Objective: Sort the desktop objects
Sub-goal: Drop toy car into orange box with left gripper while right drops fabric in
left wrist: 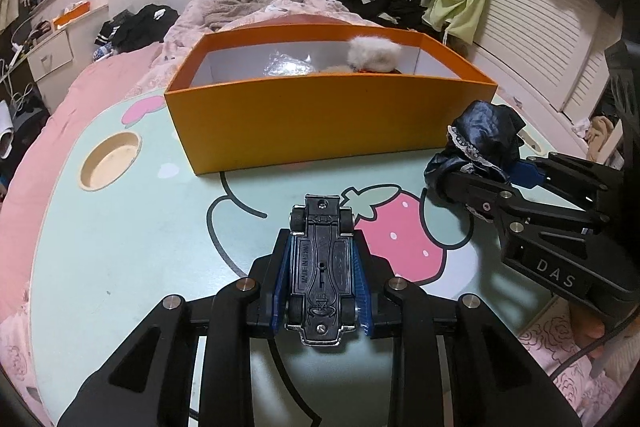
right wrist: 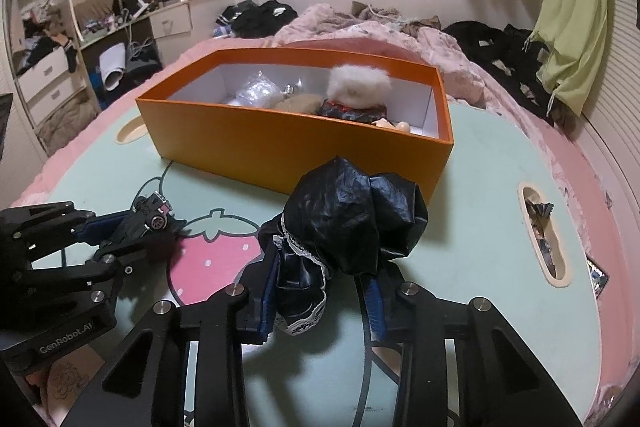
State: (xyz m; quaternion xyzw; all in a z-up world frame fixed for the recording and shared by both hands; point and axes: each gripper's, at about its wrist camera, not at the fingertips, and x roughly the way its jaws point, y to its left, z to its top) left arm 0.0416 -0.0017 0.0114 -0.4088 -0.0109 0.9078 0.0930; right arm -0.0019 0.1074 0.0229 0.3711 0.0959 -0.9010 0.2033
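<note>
Left wrist: toy car (left wrist: 322, 269) underside reads "MADE IN CHINA".

A small black die-cast toy car (left wrist: 322, 271) sits upside down, chassis up, nose toward the open orange cardboard box (left wrist: 312, 123). To its right, a crumpled black satin lace-trimmed garment (right wrist: 344, 223) bunches above the tabletop.

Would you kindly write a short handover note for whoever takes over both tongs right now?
Left tongs: shut on the toy car, which is belly-up, above the table.
Right tongs: shut on the black lace-trimmed cloth, also short of the orange box.
Done: the box already holds a fluffy white item, a clear plastic bag and other small things.
Left: carry the car and the cloth over the box and release them.
</note>
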